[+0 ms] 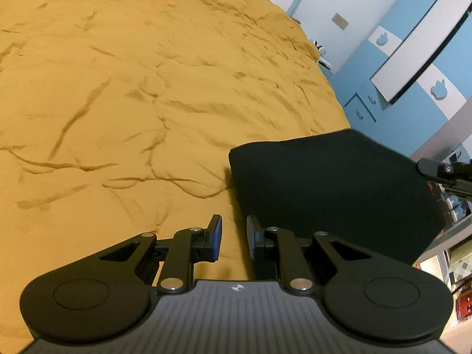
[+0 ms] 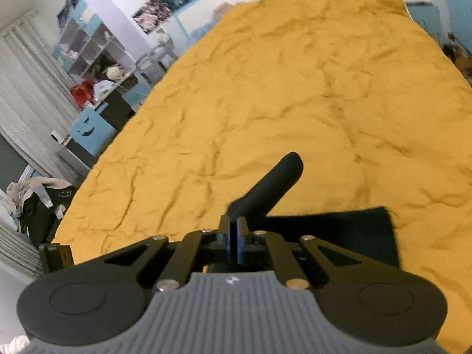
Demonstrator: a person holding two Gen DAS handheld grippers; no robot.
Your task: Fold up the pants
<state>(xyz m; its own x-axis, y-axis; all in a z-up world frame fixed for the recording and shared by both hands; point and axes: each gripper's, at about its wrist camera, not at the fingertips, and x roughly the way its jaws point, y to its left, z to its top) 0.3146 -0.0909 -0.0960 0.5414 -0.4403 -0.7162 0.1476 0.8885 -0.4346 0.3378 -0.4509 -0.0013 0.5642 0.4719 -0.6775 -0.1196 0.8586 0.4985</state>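
Hard to tell what grips the black pants [image 2: 339, 230]: right gripper [image 2: 235, 236] pads pressed together, a dark rolled fold [image 2: 271, 185] rising just beyond them — pinched or merely behind, not readable through the blur. Near edge of the pants hidden under the gripper body. Beside the pants in the left wrist view, a black mechanism [image 1: 448, 174] cut by the right edge — smeared, unidentifiable.

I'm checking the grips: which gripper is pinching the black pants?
The right gripper, shut on a raised fold of the pants; the left gripper stands open, holding nothing.
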